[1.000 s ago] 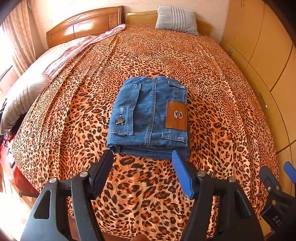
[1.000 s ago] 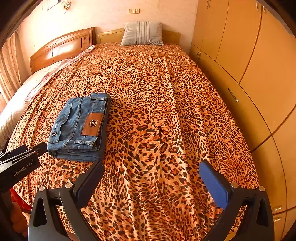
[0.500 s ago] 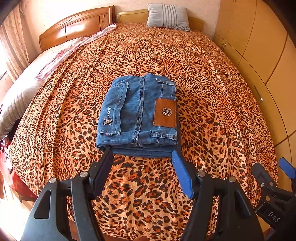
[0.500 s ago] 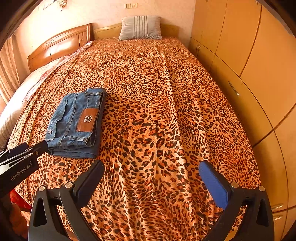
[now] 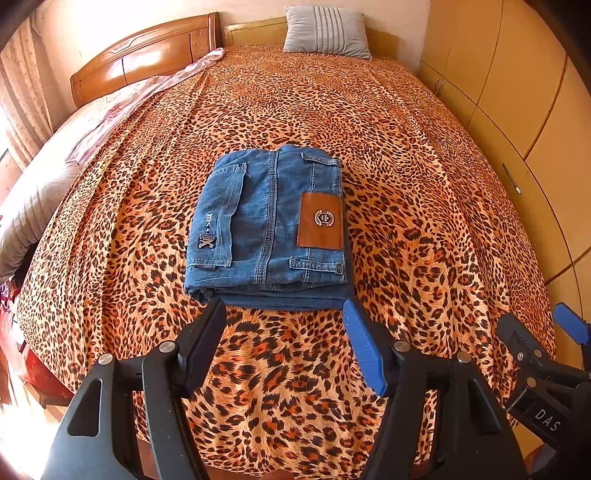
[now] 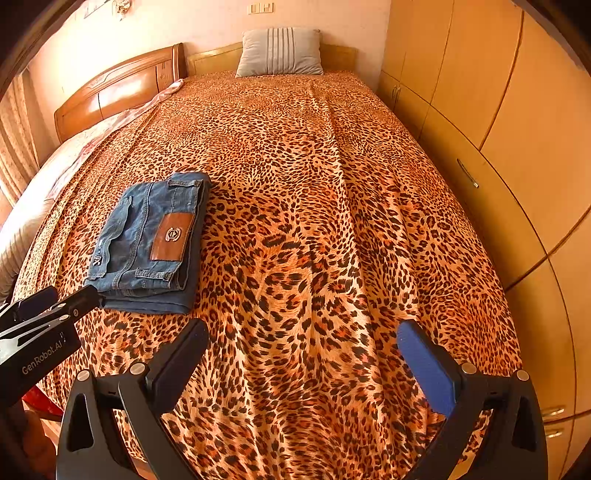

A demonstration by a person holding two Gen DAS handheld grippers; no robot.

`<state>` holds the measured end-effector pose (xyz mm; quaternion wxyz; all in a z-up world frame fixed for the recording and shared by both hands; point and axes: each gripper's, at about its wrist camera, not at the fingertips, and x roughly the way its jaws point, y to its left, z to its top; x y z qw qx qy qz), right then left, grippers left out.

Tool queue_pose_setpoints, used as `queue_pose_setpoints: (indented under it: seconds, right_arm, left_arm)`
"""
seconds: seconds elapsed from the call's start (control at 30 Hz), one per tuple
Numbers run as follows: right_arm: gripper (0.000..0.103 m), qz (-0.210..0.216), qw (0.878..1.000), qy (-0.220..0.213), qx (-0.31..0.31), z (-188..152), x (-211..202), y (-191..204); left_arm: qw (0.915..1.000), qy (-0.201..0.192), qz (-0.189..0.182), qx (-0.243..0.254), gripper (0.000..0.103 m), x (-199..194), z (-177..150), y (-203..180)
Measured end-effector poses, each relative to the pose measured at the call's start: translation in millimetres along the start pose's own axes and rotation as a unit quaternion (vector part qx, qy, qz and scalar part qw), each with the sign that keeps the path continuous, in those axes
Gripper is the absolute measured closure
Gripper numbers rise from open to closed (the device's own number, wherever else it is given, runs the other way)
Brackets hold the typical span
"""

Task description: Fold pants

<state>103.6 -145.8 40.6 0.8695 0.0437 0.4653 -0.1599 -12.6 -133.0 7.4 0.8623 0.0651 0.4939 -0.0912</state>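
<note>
Left wrist view: the blue pants [image 5: 267, 225] lie folded into a neat block on the bed [image 5: 424, 229], which wears a leopard-print cover. The pants are the thing to look from. A brown patch [image 5: 320, 220] sits on their top, on the side nearer the wooden cupboards [image 5: 517, 85]. Far behind the pants, at the head of the bed, a grey pillow [image 5: 327, 32] leans on the wooden headboard [image 5: 147, 55]. A pink sheet [image 5: 110, 118] lies on the other side of the pants from the cupboards.

Just in front of the pants, the left hand-held gripper [image 5: 284, 345] hangs over the cover. Its two fingers stand apart with nothing between them, and they are not touching the pants.

The right hand-held gripper [image 6: 303, 363] is off to the cupboard side of the pants, well apart from them. Its fingers are spread wide, and only the spotted cover shows between them. It holds nothing.

In the right wrist view the pants lie flat near the foot of the bed, on the side away from the cupboards.
</note>
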Motion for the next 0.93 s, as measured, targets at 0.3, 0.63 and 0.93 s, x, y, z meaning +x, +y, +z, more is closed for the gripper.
queue_pose_setpoints:
  seconds: [0.3, 0.63, 0.93]
  right_arm:
    - [0.000, 0.000, 1.000, -0.009, -0.007, 2.0, -0.1, 0.6]
    - [0.000, 0.001, 1.000, 0.002, -0.008, 1.2, 2.3, 1.2]
    - [0.000, 0.000, 1.000, 0.010, -0.010, 0.0, 3.9, 3.6]
  left_arm:
    - [1.0000, 0.003, -0.003, -0.005, 0.038, 1.3, -1.7, 1.6]
    - [0.9999, 0.001, -0.010, -0.011, 0.038, -0.9, -3.0, 4.3]
    - [0.9997, 0.011, -0.019, -0.013, 0.036, -4.5, -1.9, 4.3]
